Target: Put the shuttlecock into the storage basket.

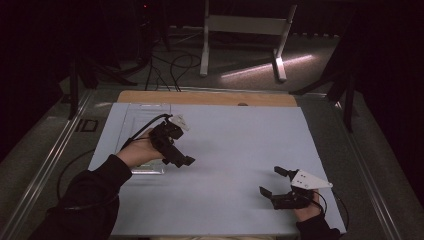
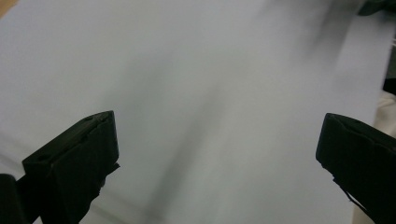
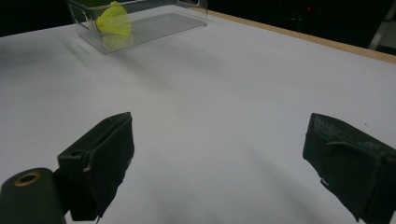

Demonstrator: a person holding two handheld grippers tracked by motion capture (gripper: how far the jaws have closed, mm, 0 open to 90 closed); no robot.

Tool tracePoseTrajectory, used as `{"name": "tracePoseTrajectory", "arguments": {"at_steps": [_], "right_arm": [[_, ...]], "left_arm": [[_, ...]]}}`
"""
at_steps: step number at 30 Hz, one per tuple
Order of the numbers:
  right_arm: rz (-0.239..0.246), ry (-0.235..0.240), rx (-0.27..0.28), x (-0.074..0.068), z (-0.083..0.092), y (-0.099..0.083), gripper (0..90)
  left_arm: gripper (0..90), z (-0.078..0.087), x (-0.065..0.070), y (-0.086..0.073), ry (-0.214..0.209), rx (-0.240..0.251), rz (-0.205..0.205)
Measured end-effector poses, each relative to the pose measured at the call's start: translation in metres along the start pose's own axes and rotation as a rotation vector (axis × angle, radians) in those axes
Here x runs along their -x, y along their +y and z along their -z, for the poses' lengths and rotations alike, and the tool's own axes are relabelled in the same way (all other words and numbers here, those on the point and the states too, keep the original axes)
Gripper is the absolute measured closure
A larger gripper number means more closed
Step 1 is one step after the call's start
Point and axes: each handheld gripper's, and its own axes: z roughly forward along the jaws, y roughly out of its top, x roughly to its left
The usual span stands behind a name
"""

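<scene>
A clear plastic box (image 1: 142,112) lies at the left of the pale sheet (image 1: 235,140) that covers the table. In the right gripper view the box (image 3: 154,23) stands far off at the top left, with a yellow fan-shaped thing (image 3: 114,18) inside it. My left gripper (image 1: 181,161) hovers just right of the box and points down at the sheet. Its jaws stand wide apart with nothing between them (image 2: 217,128). My right gripper (image 1: 270,180) rests low near the front right corner, open and empty (image 3: 219,128).
A wooden table edge (image 1: 210,97) runs along the far side of the sheet. Beyond it a white frame (image 1: 245,25) and cables (image 1: 170,65) are on the dark floor. Metal rails flank the table. Bare sheet lies between the two grippers.
</scene>
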Motion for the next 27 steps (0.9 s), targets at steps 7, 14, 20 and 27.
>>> {"name": "tracePoseTrajectory", "arguments": {"at_steps": [7,14,20,27], "right_arm": [[0.006,0.002,0.0,0.0,0.0,0.0,9.0],[0.008,0.003,-0.003,0.0,0.0,0.0,9.0],[0.011,0.005,-0.002,-0.001,0.0,0.0,9.0],[0.012,0.005,0.0,-0.001,0.0,0.0,9.0]], "left_arm": [[0.2,-0.015,0.011,0.005,-0.049,0.014,-0.044],[0.2,-0.027,0.022,0.004,-0.071,0.04,-0.096],[0.3,-0.04,0.031,0.001,-0.101,0.058,-0.119],[0.3,-0.054,0.039,-0.006,-0.12,0.06,-0.131]]}}
